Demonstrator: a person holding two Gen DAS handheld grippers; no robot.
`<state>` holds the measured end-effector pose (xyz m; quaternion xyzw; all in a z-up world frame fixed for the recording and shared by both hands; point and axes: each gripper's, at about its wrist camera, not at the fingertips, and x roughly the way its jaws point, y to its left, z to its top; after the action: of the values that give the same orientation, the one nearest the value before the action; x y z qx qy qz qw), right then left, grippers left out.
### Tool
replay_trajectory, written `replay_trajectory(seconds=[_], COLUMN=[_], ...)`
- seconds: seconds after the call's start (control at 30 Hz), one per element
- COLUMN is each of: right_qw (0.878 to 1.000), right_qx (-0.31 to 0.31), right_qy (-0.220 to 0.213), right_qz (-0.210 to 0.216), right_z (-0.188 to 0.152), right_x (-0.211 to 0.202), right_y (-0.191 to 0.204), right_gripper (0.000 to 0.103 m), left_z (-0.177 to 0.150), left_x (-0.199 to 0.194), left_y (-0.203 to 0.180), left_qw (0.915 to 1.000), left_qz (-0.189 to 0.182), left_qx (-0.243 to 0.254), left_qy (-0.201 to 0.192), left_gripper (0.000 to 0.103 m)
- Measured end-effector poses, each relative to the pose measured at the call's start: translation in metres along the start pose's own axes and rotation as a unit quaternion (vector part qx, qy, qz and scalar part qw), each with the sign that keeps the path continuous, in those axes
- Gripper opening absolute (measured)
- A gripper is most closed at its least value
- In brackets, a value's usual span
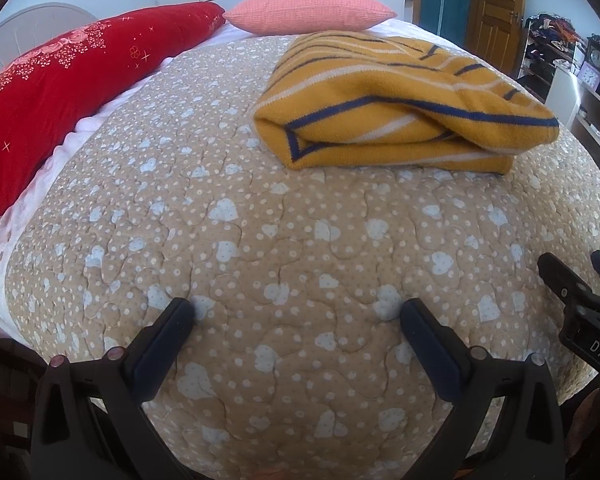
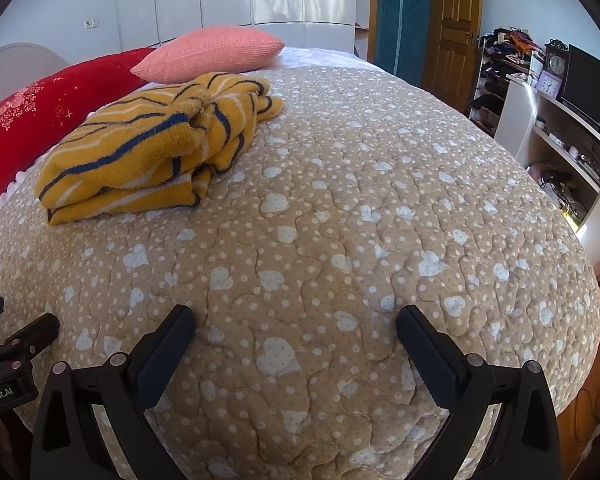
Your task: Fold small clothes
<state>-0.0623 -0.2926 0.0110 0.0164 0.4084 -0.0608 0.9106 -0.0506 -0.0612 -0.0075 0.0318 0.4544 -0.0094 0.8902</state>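
L gripper (image 1: 296,312) and R gripper (image 2: 296,320) both hover low over the near part of the quilt (image 1: 300,240), jaws spread wide, nothing held; R gripper's fingers also show at the right border of the L wrist view. Mustard striped garment (image 1: 400,108) lies folded approx. mid-bed, well apart from both grippers, w/ bare quilt between; its rumpled side faces the R wrist view. Red pillow (image 1: 60,92) runs along the bed's left edge, pink cushion (image 1: 308,10) sits at the far end just beyond the garment, shelving unit (image 2: 560,132) stands off the right edge.
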Motion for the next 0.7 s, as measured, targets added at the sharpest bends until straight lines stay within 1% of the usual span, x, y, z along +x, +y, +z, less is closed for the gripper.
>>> replay_trajectory(seconds=[0.13,0.33,0.43,0.57,0.7], right_qw=[1.000,1.000,1.000,0.998,0.998], right_qx=[0.008,0.014,0.015,0.015,0.014], right_qy=[0.001,-0.013,-0.025,-0.051,-0.061], right_qz=[-0.004,-0.004,-0.008,-0.016,-0.023], right_z=[-0.002,-0.004,-0.007,-0.015,-0.020], right_x=[0.000,-0.001,-0.003,-0.006,-0.007], right_y=[0.001,0.000,0.001,0.003,0.005], right_gripper=[0.103,0.103,0.103,0.103,0.103], left_z=[0.001,0.001,0.001,0.000,0.000], left_x=[0.000,-0.001,-0.001,-0.002,-0.003], left_y=[-0.002,-0.002,-0.002,-0.002,-0.002], left_qw=[1.0000,1.0000,1.0000,1.0000,0.9999], left_qz=[0.004,0.006,0.008,0.009,0.010], left_qx=[-0.001,-0.001,-0.003,-0.003,-0.004], left_qy=[0.001,0.002,0.002,-0.001,-0.003], left_gripper=[0.103,0.103,0.103,0.103,0.103])
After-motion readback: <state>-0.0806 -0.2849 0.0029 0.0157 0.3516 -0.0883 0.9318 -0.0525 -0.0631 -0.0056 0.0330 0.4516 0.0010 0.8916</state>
